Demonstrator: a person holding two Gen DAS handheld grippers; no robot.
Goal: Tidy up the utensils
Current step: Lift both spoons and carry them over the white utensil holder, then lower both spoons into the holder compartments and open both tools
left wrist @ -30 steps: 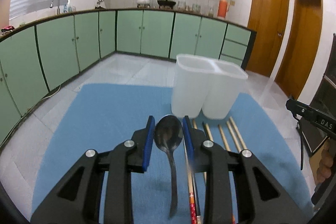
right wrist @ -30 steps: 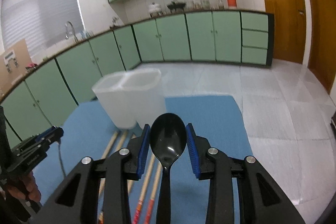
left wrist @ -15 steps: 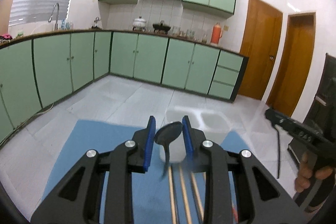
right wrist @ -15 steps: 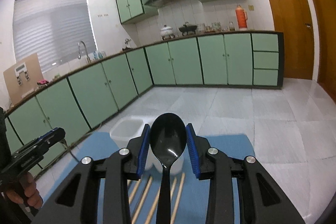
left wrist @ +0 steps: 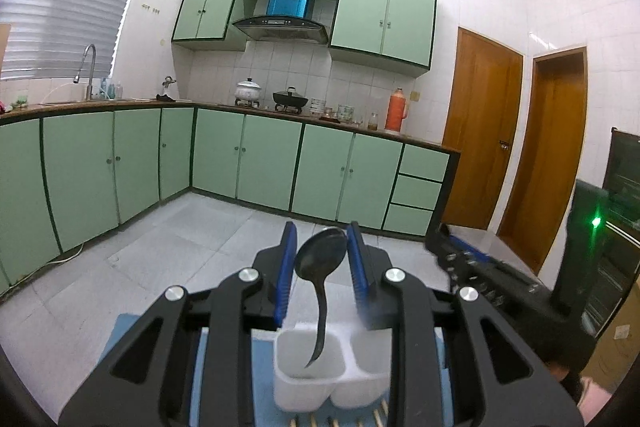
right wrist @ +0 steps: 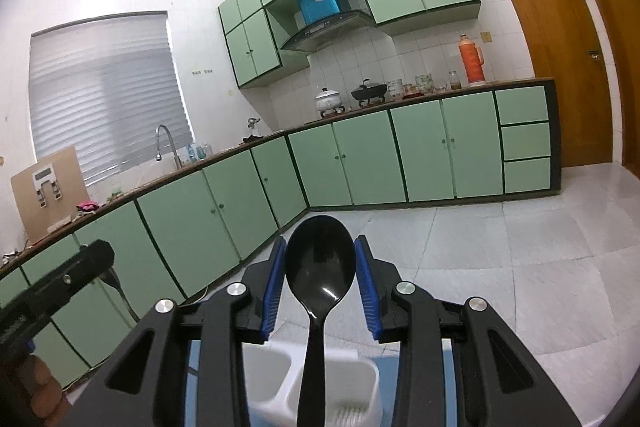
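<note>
Gripping a metal spoon [left wrist: 322, 255] by its bowl, the left tongs [left wrist: 322, 259] are holding it with the handle hanging down over the nearer-left compartment of the white holder [left wrist: 304, 393], its tip just above or barely inside the rim. The right tongs [right wrist: 320, 277] are likewise clamping a black spoon [right wrist: 320, 267] by the bowl, handle hanging toward the holder [right wrist: 360, 385] below them. Both compartments are looking empty, so judging from this, neither spoon is being released yet and the sorting is only beginning. Just below the holder, the ends of several chopsticks [left wrist: 340, 421] are lying on the blue mat [left wrist: 262, 367], waiting their turn. Each tool is showing at the other's side, close enough that the two handles may be crowding one another over the narrow openings. Beyond the tongs, tiled floor is stretching to green cabinets [left wrist: 272, 163], a worktop bearing pots and an orange flask [left wrist: 396, 109], and two wooden doors [left wrist: 482, 131].
</note>
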